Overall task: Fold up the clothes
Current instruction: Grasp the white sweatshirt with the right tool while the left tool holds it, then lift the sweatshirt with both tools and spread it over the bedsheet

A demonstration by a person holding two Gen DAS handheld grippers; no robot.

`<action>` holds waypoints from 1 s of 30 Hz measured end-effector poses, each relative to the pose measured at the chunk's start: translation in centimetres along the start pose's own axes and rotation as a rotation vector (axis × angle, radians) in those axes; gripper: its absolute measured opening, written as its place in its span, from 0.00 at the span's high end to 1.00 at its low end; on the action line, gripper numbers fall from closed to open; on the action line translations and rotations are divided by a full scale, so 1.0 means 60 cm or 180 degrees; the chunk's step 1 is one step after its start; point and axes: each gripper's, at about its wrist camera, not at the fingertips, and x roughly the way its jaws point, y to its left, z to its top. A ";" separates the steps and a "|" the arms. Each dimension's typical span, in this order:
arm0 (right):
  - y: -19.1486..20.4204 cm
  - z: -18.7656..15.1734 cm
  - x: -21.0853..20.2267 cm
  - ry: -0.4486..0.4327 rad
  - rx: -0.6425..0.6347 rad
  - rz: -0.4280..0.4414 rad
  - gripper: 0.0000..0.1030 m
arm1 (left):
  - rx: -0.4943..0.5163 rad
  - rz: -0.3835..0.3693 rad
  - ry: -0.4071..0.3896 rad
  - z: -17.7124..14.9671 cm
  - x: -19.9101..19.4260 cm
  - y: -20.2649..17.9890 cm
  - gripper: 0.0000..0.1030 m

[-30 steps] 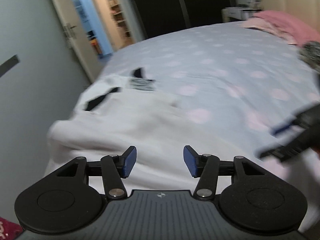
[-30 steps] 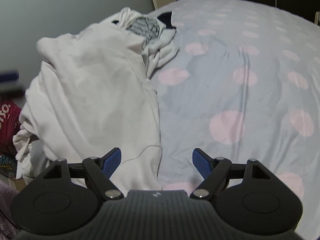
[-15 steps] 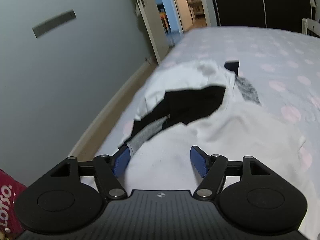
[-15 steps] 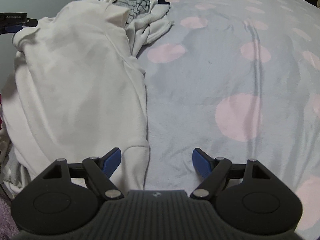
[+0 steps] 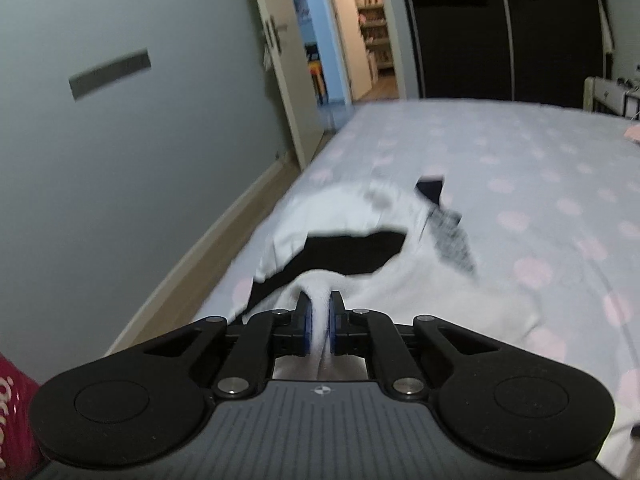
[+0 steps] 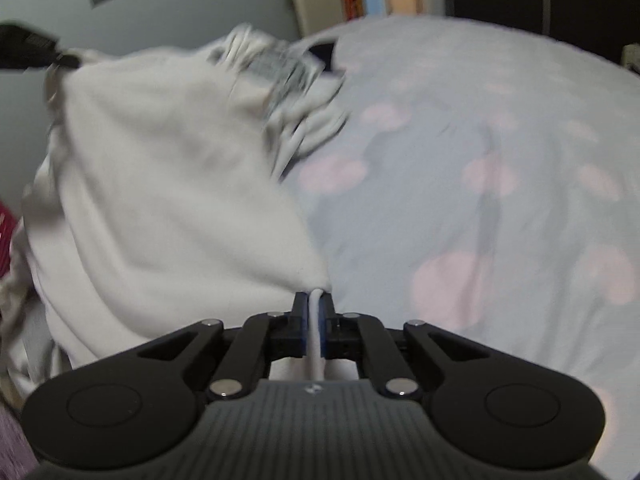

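Left gripper (image 5: pixel 319 326) pinched tight on a fold of the white garment (image 5: pixel 420 300), cloth bunched thick between the blue pads. Right gripper (image 6: pixel 316 322) also clamped on the same white garment (image 6: pixel 168 184), thin edge or corner fed between its pads. Garment lies on the bed (image 5: pixel 520 168), spotted grey-pink cover, close to the bed's left edge; in the right wrist view it fills 9 to 11 o'clock, with the other gripper visible at its far corner at 10 o'clock. Beyond it at 12 o'clock in the left view, more clothes: a black piece (image 5: pixel 352 252), a grey patterned piece (image 5: pixel 452 236), heaped and touching the white one.

Handling, judged: soft, light, limp knit, drapes and sags from any pinch, no stiffness, likely to drag neighbours along if they overlap. Thick fold in left pads looks secure; thin edge in right could slip under a hard tug. Best holds look like corners or hem ends so cloth hangs flat between both grips.

Room: wide bare bedcover (image 6: pixel 480 168) from 12 to 4 o'clock in right view, good for spreading. Bed edge and floor (image 5: pixel 208 264) at 9 o'clock in left view, garment partly hanging off there, wall (image 5: pixel 120 160) near. Both views blurred
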 end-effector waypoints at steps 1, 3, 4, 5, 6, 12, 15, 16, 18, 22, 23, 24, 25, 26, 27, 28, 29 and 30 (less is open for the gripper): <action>-0.008 0.015 -0.028 -0.0110 -0.0003 -0.0083 0.95 | -0.0006 -0.0025 -0.0077 0.011 -0.022 -0.004 0.94; -0.023 0.045 -0.084 -0.0331 -0.0009 -0.0248 0.95 | -0.0020 -0.0078 -0.0233 0.033 -0.066 -0.011 0.94; -0.030 0.060 -0.112 -0.0441 -0.0012 -0.0331 0.95 | -0.0020 -0.0134 -0.0331 0.044 -0.091 -0.019 0.94; -0.038 0.075 -0.140 -0.0551 -0.0015 -0.0414 0.95 | -0.0020 -0.0193 -0.0431 0.055 -0.115 -0.026 0.94; -0.045 0.090 -0.168 -0.0662 -0.0018 -0.0497 0.95 | -0.0020 -0.0252 -0.0531 0.066 -0.140 -0.034 0.94; -0.090 0.180 -0.336 -0.1323 -0.0036 -0.0994 0.95 | -0.0017 -0.0607 -0.1131 0.132 -0.288 -0.079 0.94; -0.107 0.221 -0.441 -0.1723 -0.0112 -0.1333 0.95 | -0.0016 -0.0785 -0.1431 0.165 -0.362 -0.101 0.94; -0.112 0.232 -0.473 -0.1819 -0.0127 -0.1429 0.95 | 0.0002 -0.0842 -0.1532 0.172 -0.381 -0.109 0.94; -0.125 0.253 -0.536 -0.1963 -0.0098 -0.1616 0.95 | 0.0026 -0.0963 -0.1684 0.182 -0.414 -0.123 0.94; -0.155 0.262 -0.615 -0.2109 0.0052 -0.1841 0.95 | 0.0093 -0.1289 -0.1617 0.173 -0.429 -0.157 0.94; -0.162 0.256 -0.623 -0.2106 0.0086 -0.1816 0.95 | 0.0142 -0.1354 -0.1575 0.163 -0.423 -0.167 0.94; -0.172 0.246 -0.625 -0.2058 0.0115 -0.1845 0.95 | 0.0197 -0.1417 -0.1482 0.149 -0.409 -0.179 0.94; -0.181 0.234 -0.616 -0.1964 0.0131 -0.1874 0.95 | 0.0253 -0.1480 -0.1383 0.134 -0.393 -0.191 0.94; -0.190 0.222 -0.607 -0.1869 0.0146 -0.1904 0.95 | 0.0299 -0.1540 -0.1256 0.117 -0.376 -0.201 0.94; -0.199 0.209 -0.596 -0.1768 0.0155 -0.1931 0.95 | 0.0365 -0.1600 -0.1103 0.094 -0.356 -0.211 0.94; -0.207 0.193 -0.578 -0.1639 0.0147 -0.1954 0.95 | 0.0434 -0.1658 -0.0947 0.070 -0.335 -0.221 0.94; -0.219 0.171 -0.556 -0.1479 0.0144 -0.1975 0.95 | 0.0503 -0.1716 -0.0791 0.046 -0.314 -0.231 0.94; -0.231 0.148 -0.537 -0.1337 0.0143 -0.1986 0.95 | 0.0597 -0.1759 -0.0634 0.017 -0.294 -0.241 0.95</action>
